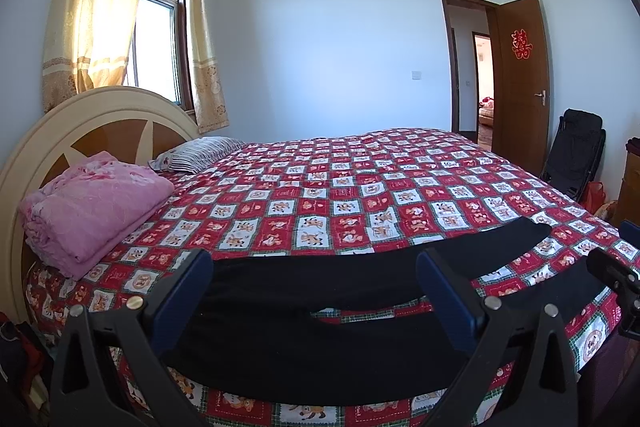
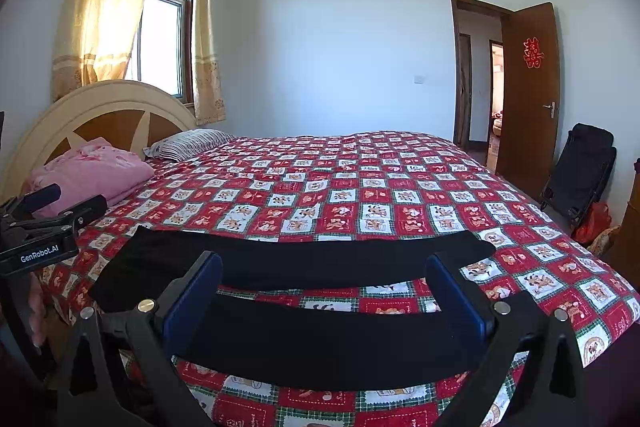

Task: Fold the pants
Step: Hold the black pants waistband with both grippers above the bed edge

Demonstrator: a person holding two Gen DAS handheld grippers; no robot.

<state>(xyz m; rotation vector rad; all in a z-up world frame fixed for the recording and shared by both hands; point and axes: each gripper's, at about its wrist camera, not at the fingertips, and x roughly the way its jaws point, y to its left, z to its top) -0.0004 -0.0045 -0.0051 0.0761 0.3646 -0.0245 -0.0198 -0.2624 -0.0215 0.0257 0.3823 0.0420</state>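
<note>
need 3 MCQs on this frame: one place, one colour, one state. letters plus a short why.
1. Where do the pants lie?
A. near edge of the bed
B. on the pillow
C. on the floor

2. Colour of the folded blanket by the headboard?
A. green
B. pink
C. white

3. State of the left claw and right claw?
A. both shut on cloth
B. one shut
C. both open, holding nothing

Key: 1 A, pants spread along the near edge; 2 B, the stack is pink; 3 C, fingers stand wide apart above the cloth.

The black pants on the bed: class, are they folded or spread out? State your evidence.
Spread out. The black pants lie flat on the patterned bedspread, both legs stretched apart with bedspread showing between them, no fold visible.
</note>
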